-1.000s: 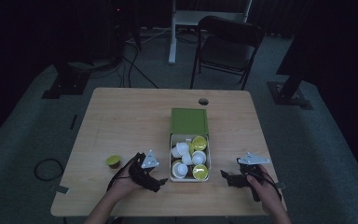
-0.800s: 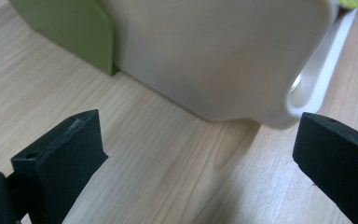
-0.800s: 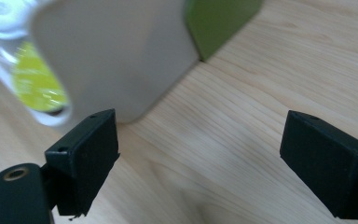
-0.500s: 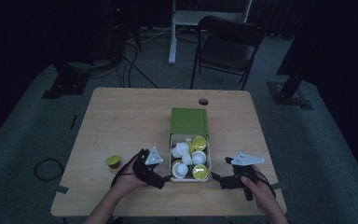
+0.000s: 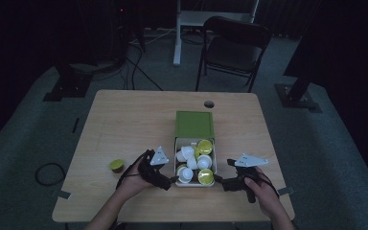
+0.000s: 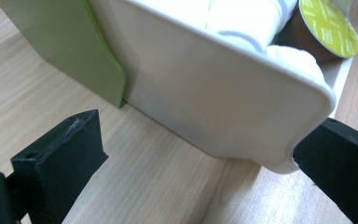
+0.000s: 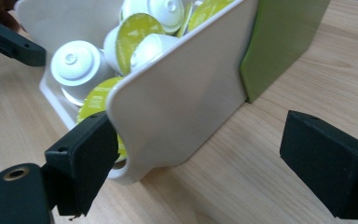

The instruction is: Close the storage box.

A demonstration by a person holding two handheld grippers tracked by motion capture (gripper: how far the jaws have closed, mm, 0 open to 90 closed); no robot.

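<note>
The white tray (image 5: 193,181) of coffee capsules (image 5: 204,146) lies between the two grippers, half drawn from its green sleeve (image 5: 194,124) on the wooden table (image 5: 124,120). The left gripper (image 5: 166,182) is spread wide, one jaw against the tray's near corner, the other off to the side over bare wood — gripping nothing. The right gripper (image 5: 223,183) stands likewise spread at the opposite corner. Likely they bracket the tray to steady or slide it. One stray capsule (image 5: 117,166) sits beyond the left hand (image 5: 133,178).
</note>
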